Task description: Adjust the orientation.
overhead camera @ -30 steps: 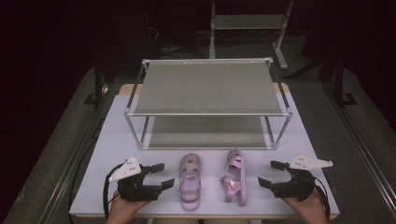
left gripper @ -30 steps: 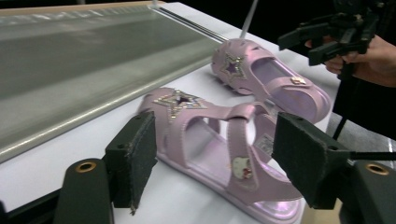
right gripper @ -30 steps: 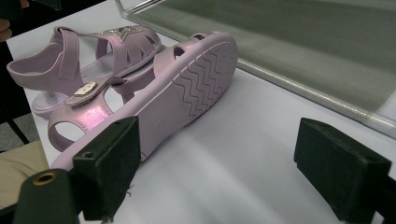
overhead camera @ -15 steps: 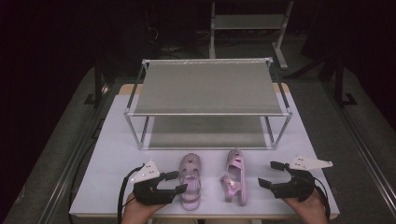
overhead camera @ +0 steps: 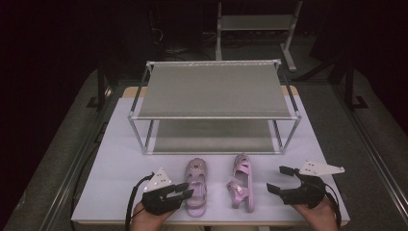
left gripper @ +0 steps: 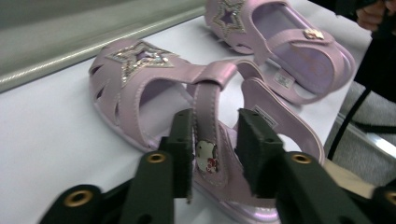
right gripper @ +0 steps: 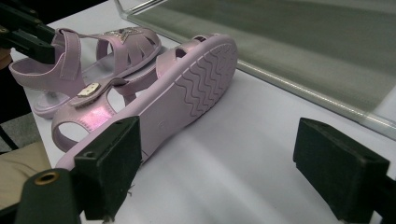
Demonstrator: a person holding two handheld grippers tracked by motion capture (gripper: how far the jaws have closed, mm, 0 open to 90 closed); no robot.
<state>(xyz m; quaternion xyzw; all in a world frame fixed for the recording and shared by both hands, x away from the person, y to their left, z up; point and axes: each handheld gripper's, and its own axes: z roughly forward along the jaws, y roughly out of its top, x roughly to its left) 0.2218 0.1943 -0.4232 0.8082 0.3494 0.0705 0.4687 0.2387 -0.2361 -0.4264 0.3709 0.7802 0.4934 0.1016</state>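
Two pink sandals lie on the tabletop (overhead camera: 120, 159). Left gripper (left gripper: 215, 149) fingers straddle the left sandal (overhead camera: 196, 185) ankle strap (left gripper: 208, 126), narrowly parted; closing squarely should secure it. Right sandal (overhead camera: 242, 182) lies on its side beside the wide-open right gripper (overhead camera: 279, 179).

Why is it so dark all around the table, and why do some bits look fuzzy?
High view: light falls on the white table, the floor beyond stays dark. Left gripper view: the left tongs up close look soft, and the far sandal is slightly blurred. Right gripper view: the rack shelf behind is blurry, while the sandal sole looks sharp.
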